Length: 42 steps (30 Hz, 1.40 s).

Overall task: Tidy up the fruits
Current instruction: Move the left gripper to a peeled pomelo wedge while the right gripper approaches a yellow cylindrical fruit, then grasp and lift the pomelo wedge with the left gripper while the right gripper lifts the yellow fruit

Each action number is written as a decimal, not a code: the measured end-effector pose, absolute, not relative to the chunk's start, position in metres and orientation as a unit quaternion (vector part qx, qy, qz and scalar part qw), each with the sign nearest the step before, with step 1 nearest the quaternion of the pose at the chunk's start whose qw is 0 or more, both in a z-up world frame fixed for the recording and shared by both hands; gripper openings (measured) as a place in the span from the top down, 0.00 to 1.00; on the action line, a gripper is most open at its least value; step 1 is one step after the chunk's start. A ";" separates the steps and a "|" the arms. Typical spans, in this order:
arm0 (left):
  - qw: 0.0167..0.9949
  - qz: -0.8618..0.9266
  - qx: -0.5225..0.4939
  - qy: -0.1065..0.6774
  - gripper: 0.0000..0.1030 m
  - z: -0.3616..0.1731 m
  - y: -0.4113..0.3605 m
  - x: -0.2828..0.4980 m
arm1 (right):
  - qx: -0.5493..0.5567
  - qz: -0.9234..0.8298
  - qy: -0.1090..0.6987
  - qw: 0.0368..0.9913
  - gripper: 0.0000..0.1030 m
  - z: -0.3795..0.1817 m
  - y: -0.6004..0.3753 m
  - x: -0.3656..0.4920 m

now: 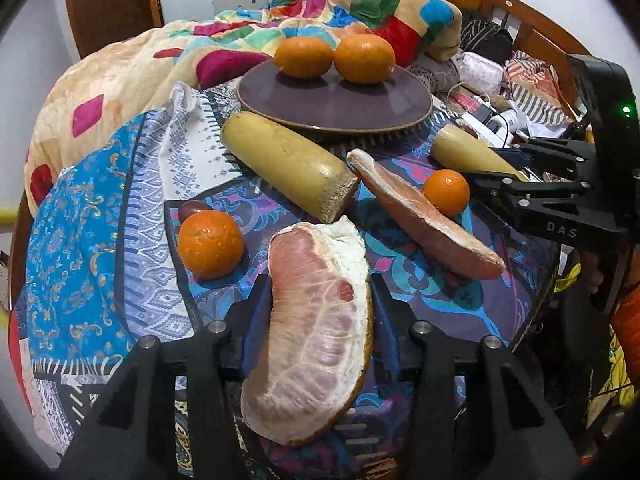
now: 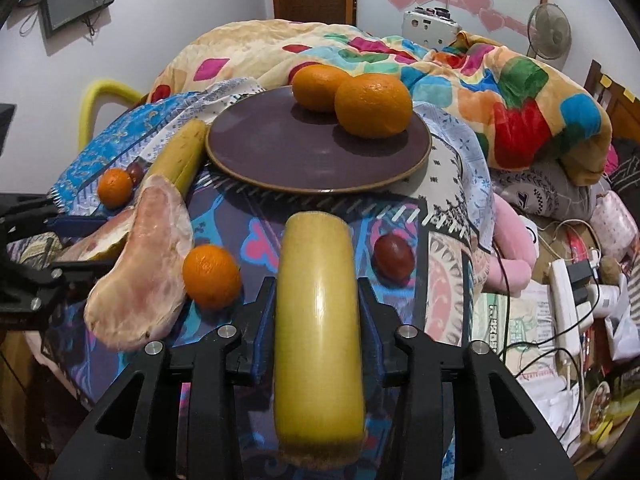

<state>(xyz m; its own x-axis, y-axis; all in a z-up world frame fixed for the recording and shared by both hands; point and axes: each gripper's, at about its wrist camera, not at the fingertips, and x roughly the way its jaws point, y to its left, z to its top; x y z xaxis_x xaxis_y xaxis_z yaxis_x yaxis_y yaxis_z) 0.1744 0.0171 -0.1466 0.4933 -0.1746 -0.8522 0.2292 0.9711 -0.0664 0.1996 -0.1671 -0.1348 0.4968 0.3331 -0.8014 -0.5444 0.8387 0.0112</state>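
Observation:
My left gripper (image 1: 320,300) is shut on a peeled pomelo segment (image 1: 316,320). My right gripper (image 2: 318,296) is shut on a yellow sugarcane piece (image 2: 318,328); it also shows in the left wrist view (image 1: 468,152). A brown plate (image 1: 336,104) holds two oranges (image 1: 304,57) (image 1: 365,58); the plate (image 2: 280,152) and its oranges (image 2: 372,105) also show in the right wrist view. A second pomelo segment (image 1: 424,216), a second sugarcane piece (image 1: 288,164), two small oranges (image 1: 211,243) (image 1: 446,192) and a dark plum (image 2: 394,257) lie on the patterned cloth.
A colourful blanket (image 1: 240,36) is heaped behind the plate. A power strip with cables (image 2: 568,296) and clutter lie to the right. A yellow chair back (image 2: 100,96) stands at the far left. Another dark plum (image 1: 188,210) sits behind the left orange.

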 end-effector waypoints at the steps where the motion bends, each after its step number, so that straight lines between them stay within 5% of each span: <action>1: 0.867 -0.114 0.024 0.484 0.54 -0.144 0.019 0.173 | -0.120 0.255 0.426 0.860 0.66 -0.133 -0.168 0.198; 13: 0.912 -0.092 -0.011 0.400 0.59 -0.084 0.038 0.158 | -0.107 0.257 0.342 0.898 0.66 -0.081 -0.171 0.170; 21: 0.925 -0.098 -0.025 0.365 0.77 -0.058 0.037 0.166 | -0.090 0.256 0.312 0.911 0.67 -0.058 -0.172 0.176; 42: 0.933 -0.113 -0.018 0.340 0.79 -0.042 0.016 0.235 | -0.113 0.270 0.322 0.900 0.67 -0.069 -0.141 0.241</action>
